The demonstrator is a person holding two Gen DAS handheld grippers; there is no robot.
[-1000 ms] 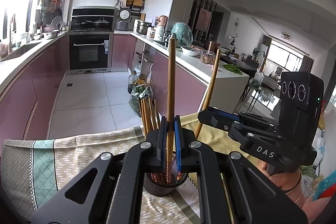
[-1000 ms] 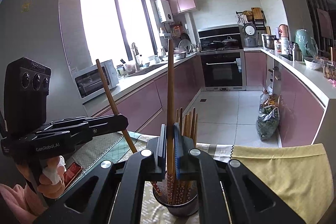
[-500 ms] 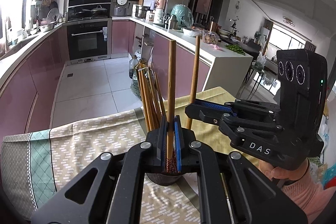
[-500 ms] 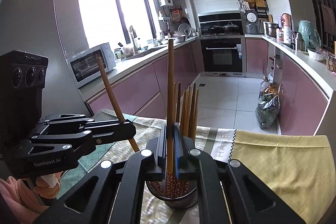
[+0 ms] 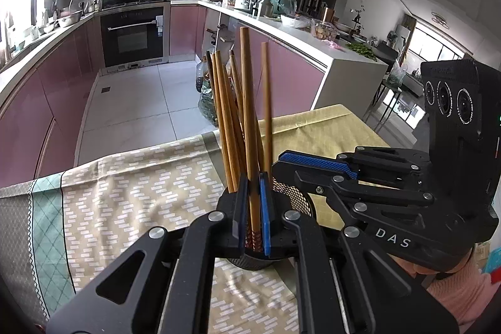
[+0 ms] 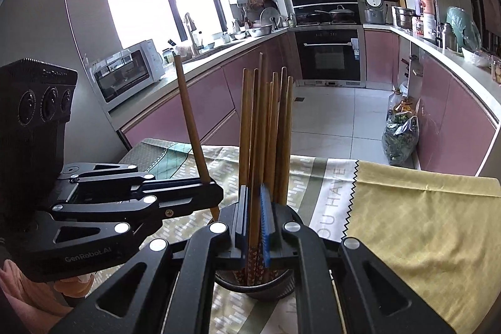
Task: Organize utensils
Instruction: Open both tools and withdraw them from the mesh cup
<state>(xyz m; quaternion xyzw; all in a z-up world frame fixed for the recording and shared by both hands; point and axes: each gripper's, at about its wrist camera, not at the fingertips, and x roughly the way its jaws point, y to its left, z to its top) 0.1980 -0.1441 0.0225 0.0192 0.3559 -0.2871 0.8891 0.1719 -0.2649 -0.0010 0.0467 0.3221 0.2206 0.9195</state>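
Chopsticks crowd the mesh holder at lower centre; left tongs and right tongs each clamp one chopstick above it, on the cloth-covered bench.

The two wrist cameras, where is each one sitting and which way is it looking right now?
Left wrist: on the left gripper, looking down its fingers past a clamped chopstick toward the oven; the right gripper and a hand show at right.
Right wrist: on the right gripper, facing the window and sink counter; the left gripper shows at left.
Both share the mesh holder of chopsticks and the tablecloth.
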